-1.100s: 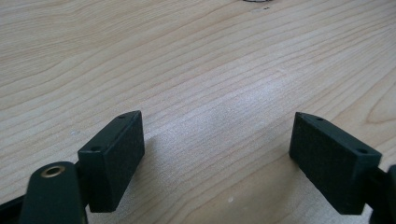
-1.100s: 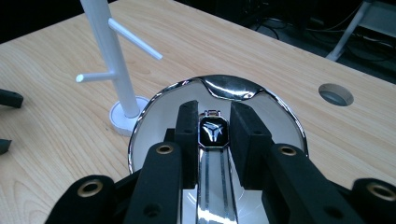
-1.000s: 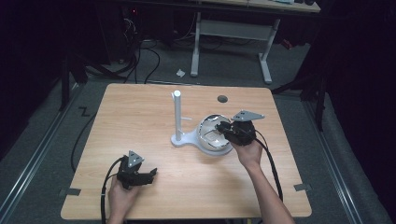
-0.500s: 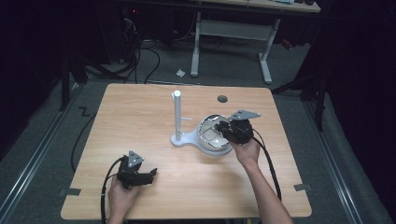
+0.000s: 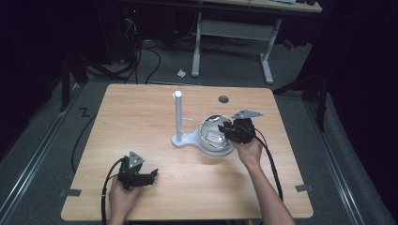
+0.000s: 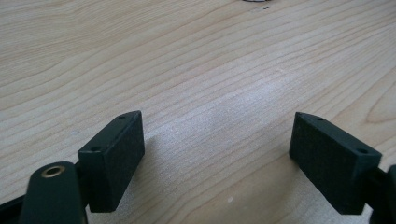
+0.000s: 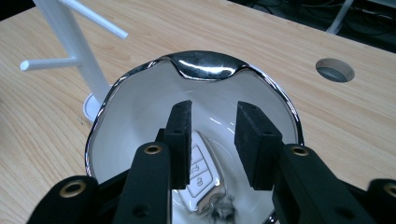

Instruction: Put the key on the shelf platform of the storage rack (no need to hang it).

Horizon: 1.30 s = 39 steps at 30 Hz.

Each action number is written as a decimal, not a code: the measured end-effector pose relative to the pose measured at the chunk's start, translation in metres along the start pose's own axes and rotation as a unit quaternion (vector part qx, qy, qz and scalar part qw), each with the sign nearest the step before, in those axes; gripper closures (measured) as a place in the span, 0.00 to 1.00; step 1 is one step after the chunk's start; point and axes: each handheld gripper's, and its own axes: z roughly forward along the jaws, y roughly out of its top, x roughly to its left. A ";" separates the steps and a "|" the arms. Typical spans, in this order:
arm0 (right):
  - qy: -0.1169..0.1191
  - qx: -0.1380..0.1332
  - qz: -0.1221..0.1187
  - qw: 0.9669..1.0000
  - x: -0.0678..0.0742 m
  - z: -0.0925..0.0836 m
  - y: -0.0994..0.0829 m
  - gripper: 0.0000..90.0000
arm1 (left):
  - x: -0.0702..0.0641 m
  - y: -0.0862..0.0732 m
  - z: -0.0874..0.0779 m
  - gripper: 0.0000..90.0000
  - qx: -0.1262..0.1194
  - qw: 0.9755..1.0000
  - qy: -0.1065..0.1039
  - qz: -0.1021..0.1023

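A white bowl [image 5: 206, 127] with a silver rim [image 7: 205, 65] stands on the wooden table right of centre. Inside it lies a white car key fob [image 7: 198, 173], seen as a pale patch [image 5: 215, 137] in the high view. My right gripper [image 5: 227, 131] reaches into the bowl from the right. Its jaws [image 7: 212, 109] have just been opening and now stand a little apart, with nothing between the pads; the fob lies flat on the bowl's floor below them. My left gripper [image 5: 152, 174] rests near the table's front left, jaws wide open [image 6: 219, 126] over bare wood.
A white stand [image 5: 178, 117] with a tall post and thin side pegs [image 7: 74, 42] rises just left of the bowl, its base touching the bowl. A round cable hole [image 5: 223, 99] sits in the table behind the bowl. Cables trail from both grippers toward the front edge.
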 end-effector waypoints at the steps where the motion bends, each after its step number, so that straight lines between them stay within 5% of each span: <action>1: -0.001 -0.001 -0.001 1.000 0.000 -0.001 0.000 0.74 | 0.000 0.000 0.000 0.20 -0.001 1.000 0.000 -0.001; 25: -0.017 -0.035 0.011 0.999 -0.007 -0.034 -0.011 0.62 | 0.000 0.000 0.000 0.20 0.000 1.000 0.000 0.000; 39: -0.027 -0.026 0.013 0.999 -0.013 -0.048 -0.021 0.63 | 0.000 0.000 0.000 0.20 0.000 1.000 0.000 -0.001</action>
